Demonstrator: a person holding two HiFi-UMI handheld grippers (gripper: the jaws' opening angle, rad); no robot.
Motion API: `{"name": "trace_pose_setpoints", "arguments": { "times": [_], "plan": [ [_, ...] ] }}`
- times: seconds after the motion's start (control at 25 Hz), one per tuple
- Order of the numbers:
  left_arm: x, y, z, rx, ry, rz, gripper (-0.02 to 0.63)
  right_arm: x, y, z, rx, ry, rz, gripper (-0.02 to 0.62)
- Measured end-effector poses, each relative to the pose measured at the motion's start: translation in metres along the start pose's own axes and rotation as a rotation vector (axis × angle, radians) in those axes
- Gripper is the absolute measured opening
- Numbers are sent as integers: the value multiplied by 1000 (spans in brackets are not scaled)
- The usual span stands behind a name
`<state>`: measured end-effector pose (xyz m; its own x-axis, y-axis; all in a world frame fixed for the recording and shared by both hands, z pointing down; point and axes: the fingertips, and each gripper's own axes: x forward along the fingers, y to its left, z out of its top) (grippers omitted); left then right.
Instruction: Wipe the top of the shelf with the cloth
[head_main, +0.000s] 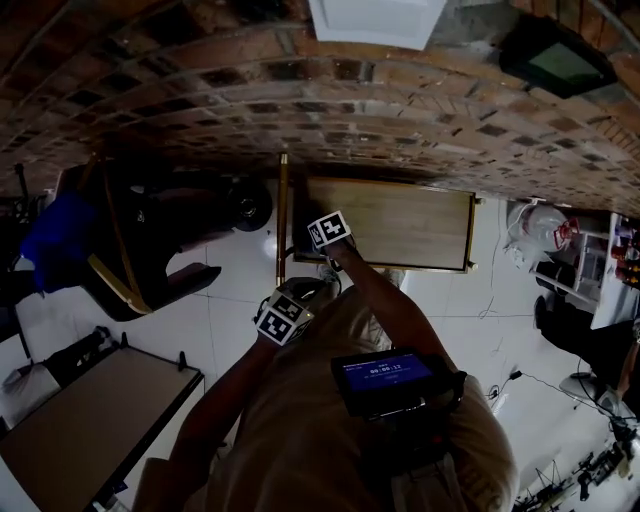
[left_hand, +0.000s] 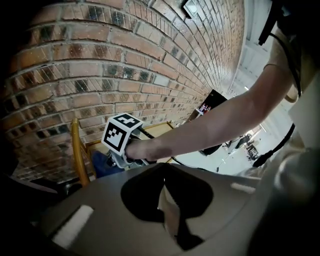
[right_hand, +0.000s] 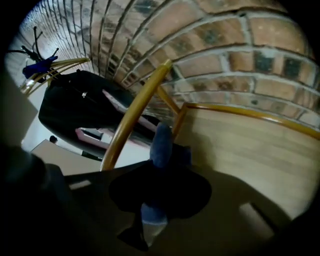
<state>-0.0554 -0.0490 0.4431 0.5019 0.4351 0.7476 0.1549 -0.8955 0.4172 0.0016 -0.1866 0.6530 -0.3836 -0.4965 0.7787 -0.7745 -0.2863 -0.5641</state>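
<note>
While clamped, cloth (right_hand: 161, 144) along R claw (right_hand: 158, 189)

1. The shelf (head_main: 400, 222) is showing a pale tan wood grain on top, with a brass-yellow rail (right_hand: 132, 115) glinting along its left side.
2. The cloth (right_hand: 162, 145) is showing dark blue at the shelf's left edge.
3. Behind the shelf, the brick wall (head_main: 300, 100) is showing red-brown bricks in staggered rows, with grey mortar lines.
4. In front of the shelf, the right gripper's marker cube (head_main: 330, 230) is showing black squares on white, and the left gripper's marker cube (head_main: 283, 318) is showing the same pattern.
5. Left of the shelf, the floor (head_main: 240, 275) is gleaming white, and a bulky object (head_main: 150, 240) is showing black.
</note>
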Motion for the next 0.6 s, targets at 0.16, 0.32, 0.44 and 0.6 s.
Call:
{"name": "trace_pose_setpoints", "arguments": {
  "times": [0.16,0.32,0.44,0.6],
  "plan": [
    [-15,5,-19,-35,-6,0,3,39,26,1,-19,31,48,72],
    [-26,17,-34,-64,-12,20,3,66,18,-10,-31,106,-17,72],
    [-29,26,-44,-72,-15,37,3,72,-6,-22,-52,155,-119,72],
    [-26,31,-43,-66,-29,41,3,69,-24,-34,-25,164,-143,72]
  ]
}}
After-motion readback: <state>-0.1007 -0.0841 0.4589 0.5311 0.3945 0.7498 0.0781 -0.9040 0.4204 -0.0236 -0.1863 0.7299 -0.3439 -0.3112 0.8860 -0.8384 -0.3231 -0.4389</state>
